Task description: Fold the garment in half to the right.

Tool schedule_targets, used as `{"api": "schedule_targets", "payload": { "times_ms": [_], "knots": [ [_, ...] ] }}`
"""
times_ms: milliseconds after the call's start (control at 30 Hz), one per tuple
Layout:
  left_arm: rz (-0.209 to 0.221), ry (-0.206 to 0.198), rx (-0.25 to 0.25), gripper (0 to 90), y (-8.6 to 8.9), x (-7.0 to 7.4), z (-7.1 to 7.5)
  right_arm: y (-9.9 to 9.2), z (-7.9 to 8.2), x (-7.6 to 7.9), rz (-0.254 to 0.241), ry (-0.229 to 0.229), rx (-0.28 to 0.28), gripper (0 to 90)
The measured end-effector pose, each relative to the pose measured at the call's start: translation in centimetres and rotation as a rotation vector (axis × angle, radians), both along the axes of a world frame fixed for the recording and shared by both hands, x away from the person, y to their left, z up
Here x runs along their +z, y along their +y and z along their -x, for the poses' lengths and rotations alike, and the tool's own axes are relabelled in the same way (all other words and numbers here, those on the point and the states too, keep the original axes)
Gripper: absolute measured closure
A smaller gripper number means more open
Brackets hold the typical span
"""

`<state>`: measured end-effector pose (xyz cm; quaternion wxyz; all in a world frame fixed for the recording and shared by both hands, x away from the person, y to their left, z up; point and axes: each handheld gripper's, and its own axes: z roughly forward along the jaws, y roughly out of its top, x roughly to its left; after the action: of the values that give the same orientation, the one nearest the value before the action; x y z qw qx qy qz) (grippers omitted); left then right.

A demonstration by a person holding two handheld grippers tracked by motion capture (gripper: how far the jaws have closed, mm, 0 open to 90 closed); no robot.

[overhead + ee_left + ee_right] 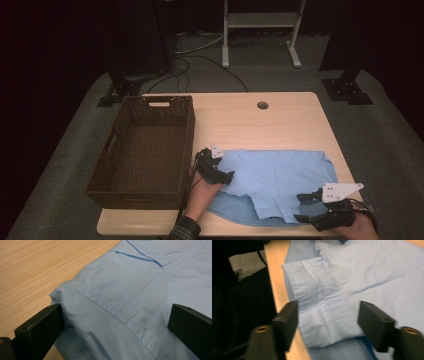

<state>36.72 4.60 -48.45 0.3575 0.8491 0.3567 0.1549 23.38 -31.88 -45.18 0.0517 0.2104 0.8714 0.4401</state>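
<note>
High view: a light wooden worktop (280, 125) with a round cable hole (262, 105) near its far edge stands on grey carpet (390, 140); the room behind is dark, with a white metal frame (260, 30) and loose cables (200, 62) on the floor. A dark brown woven basket (117, 165) sits on the worktop's left part. A light blue cotton shirt (285, 175) lies spread flat on the right near part, its near hem hanging slightly past the front edge. The left claw (222, 176) rests at the shirt's left edge, just beside the basket; the right claw (303, 207) sits at the shirt's near right corner. Both forearms are cut off by the bottom of the frame. Left gripper view: the shirt (125, 290) bulges up between the two black jaws, a stitched seam running across it; the left-hand jaw touches the fabric edge, the other lies on the cloth farther off, so the jaws stand wide apart with no pinch. Bare wood (37, 265) shows at upper left. Right gripper view, somewhat blurred: the jaws stand apart, not pressing, with a folded sleeve-like flap (322, 305) of the shirt lying between them on the worktop edge (274, 277); the dark area at left is hard to make out.
</note>
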Motion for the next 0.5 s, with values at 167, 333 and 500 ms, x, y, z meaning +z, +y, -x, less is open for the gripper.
{"api": "schedule_targets", "payload": {
  "times_ms": [167,333,500],
  "knots": [
    [0.0,0.0,0.0,0.0,0.0,0.0,0.0,0.3,-0.6,0.4,-0.014,-0.073,-0.04,11.7],
    [0.001,0.0,0.001,0.0,0.0,0.0,0.0,0.4,-1.5,0.6,-0.016,-0.104,-0.074,5.4],
    [0.0,0.0,0.0,0.0,0.0,0.0,0.0,0.5,-2.5,0.9,-0.019,-0.125,-0.118,1.0]
  ]
}}
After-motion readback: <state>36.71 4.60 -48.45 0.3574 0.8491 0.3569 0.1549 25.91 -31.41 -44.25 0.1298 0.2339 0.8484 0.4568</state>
